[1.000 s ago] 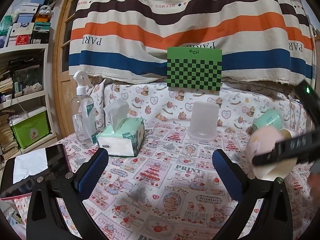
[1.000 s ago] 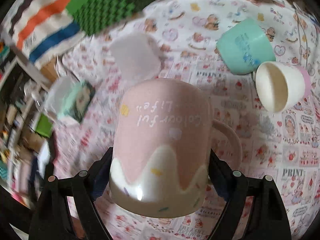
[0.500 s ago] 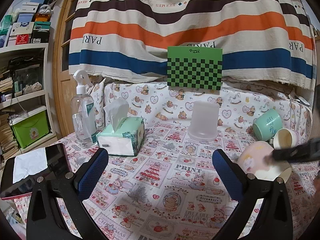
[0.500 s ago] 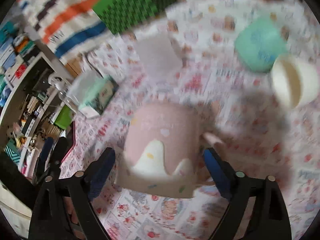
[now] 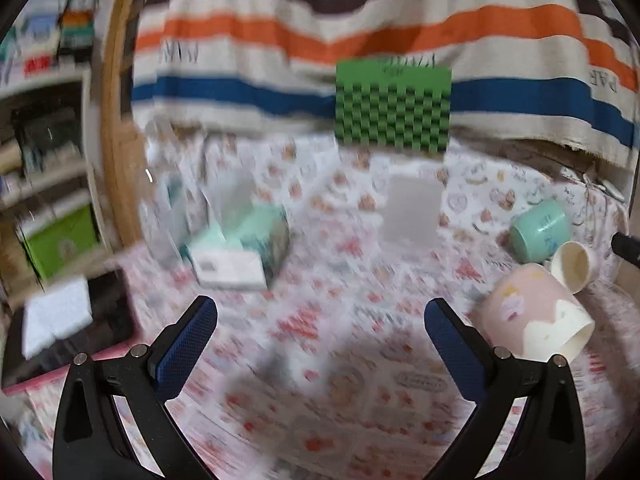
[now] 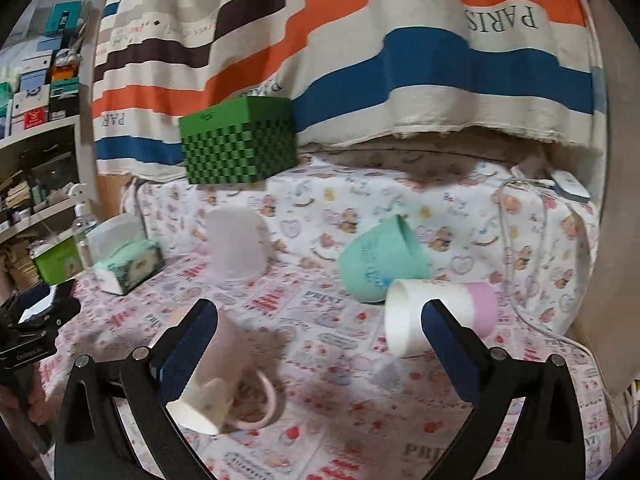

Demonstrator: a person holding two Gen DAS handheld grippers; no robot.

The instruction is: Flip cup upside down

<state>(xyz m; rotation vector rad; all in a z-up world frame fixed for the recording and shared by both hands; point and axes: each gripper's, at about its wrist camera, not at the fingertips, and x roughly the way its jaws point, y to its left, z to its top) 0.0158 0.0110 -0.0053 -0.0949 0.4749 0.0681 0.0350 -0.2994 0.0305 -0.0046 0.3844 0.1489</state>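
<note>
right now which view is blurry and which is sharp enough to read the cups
Left wrist view: motion-blurred throughout, tissue box and tablecloth smeared, only the pink mug fairly readable. Right wrist view: mostly sharp, green cup and checkered box crisp; fisheye bends the edges.

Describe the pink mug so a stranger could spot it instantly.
Start at the green checkered box at the table's back. Come forward past the frosted cup to the near edge. The pink mug lies tilted there, the only cup with a handle.

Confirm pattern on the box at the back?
Green-and-black checkerboard on the box, plain green top; sharpest in the right wrist view.
</note>
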